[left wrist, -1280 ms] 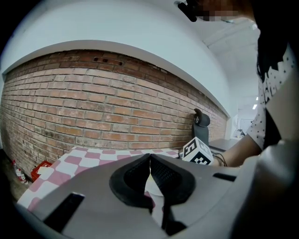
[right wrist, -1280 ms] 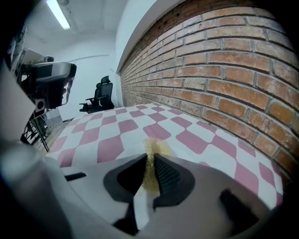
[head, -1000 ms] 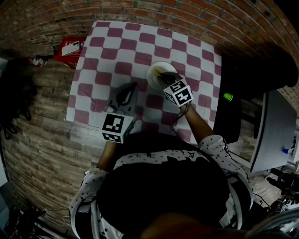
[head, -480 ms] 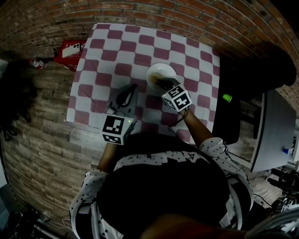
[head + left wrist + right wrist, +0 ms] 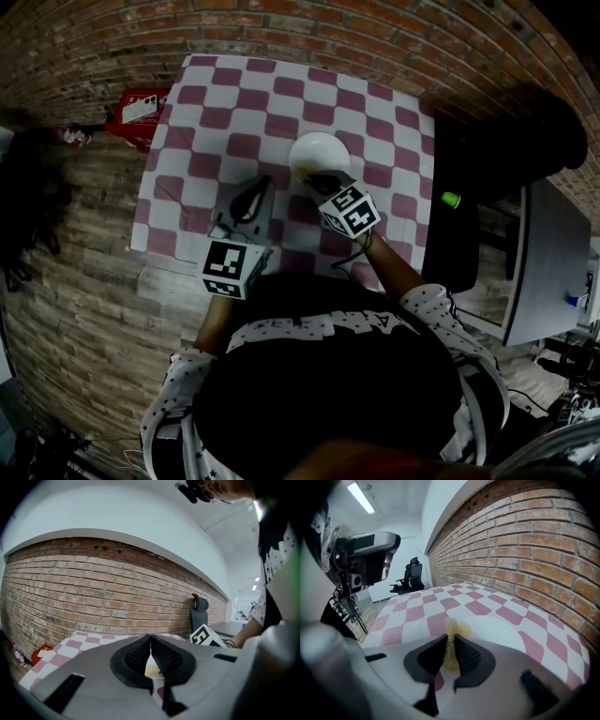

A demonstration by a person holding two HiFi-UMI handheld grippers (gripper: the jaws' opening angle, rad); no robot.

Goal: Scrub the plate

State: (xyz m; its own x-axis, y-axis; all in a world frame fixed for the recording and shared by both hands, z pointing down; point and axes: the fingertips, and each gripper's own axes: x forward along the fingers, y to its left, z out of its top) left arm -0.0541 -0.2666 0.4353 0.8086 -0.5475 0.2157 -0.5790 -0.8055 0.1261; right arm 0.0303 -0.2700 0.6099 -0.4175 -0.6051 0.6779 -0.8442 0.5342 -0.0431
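The plate (image 5: 317, 150) sits right of the table's (image 5: 216, 103) middle, straight ahead of the right gripper (image 5: 325, 181). It is clamped on a sponge (image 5: 451, 641), probably touching the plate's near rim. The head view hides that contact. The left gripper (image 5: 251, 195), jaws together and empty, waits farther off toward the near edge.

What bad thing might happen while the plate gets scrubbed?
1. The plate could slide on the tablecloth: the left tongs are shut and away from it, so nothing steadies it.
2. The sponge is pinched thin in the right tongs and might slip out under a hard push.
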